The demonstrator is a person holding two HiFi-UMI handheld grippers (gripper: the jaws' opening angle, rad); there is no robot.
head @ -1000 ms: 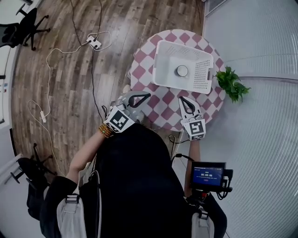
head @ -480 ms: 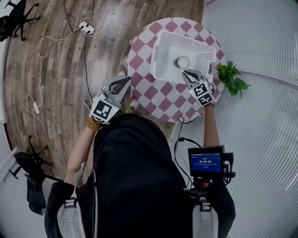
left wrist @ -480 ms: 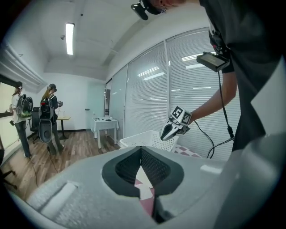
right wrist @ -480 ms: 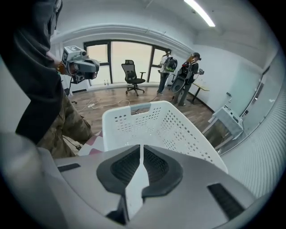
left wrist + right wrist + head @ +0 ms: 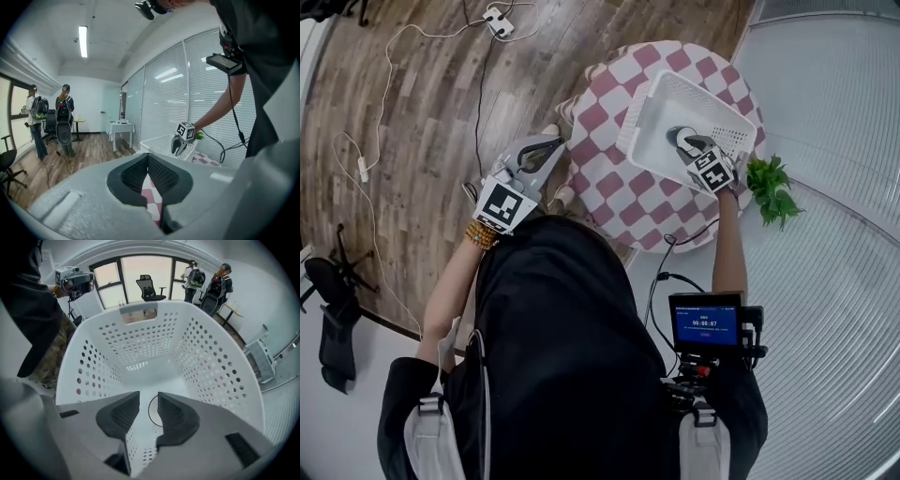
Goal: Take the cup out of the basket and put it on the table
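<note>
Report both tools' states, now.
Left tool: closed, empty.
Right tool: jaws have just been opening; open, small round white cup between them in the white perforated plastic basket, not gripped.

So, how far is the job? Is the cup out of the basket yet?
Not yet. Nothing is done: the cup sits in the basket. In hand: the right tool points down into the basket, its jaws have just been opening, the cup below their gap, ungripped. To do: grip, lift, set it on the table.
</note>
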